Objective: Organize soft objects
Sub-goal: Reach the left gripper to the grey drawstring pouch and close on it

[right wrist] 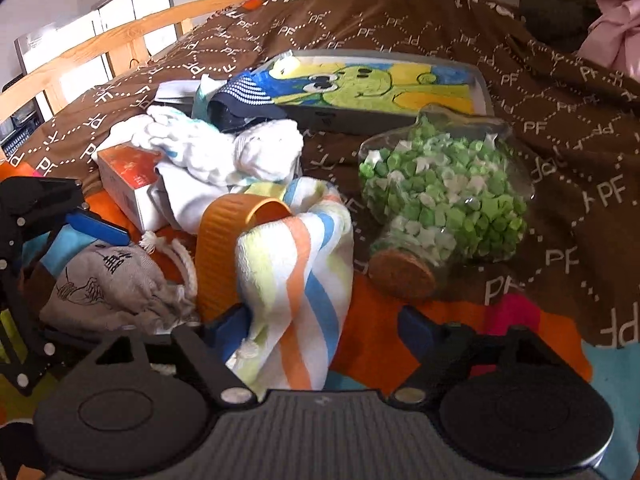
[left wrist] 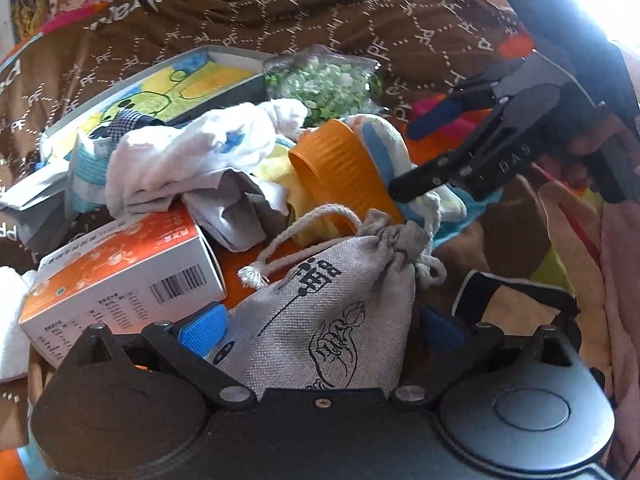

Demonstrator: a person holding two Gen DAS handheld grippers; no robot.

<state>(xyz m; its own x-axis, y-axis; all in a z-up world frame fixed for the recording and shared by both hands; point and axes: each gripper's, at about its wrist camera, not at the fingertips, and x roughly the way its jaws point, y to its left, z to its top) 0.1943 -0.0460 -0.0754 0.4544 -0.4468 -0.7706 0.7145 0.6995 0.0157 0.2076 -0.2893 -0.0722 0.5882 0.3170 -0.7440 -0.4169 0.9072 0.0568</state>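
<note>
A grey drawstring pouch (left wrist: 332,320) with black print lies between the blue pads of my left gripper (left wrist: 322,328), which stands open around it; the pads do not clearly press on it. A striped towel (right wrist: 296,280), bunched beside an orange ribbed cup (right wrist: 220,248), rises between the fingers of my right gripper (right wrist: 326,328). This gripper is open too, its right pad clear of the cloth. In the left wrist view the right gripper (left wrist: 420,152) reaches in from the upper right, one fingertip at the towel (left wrist: 384,148). Crumpled white cloths (left wrist: 192,152) lie behind.
An orange-and-white carton (left wrist: 120,276) sits left of the pouch. A corked glass jar of green paper stars (right wrist: 444,196) lies on the brown bedspread (right wrist: 560,92), with a cartoon picture tray (right wrist: 481,92) behind it. A wooden bed rail (right wrist: 100,44) runs along the far left.
</note>
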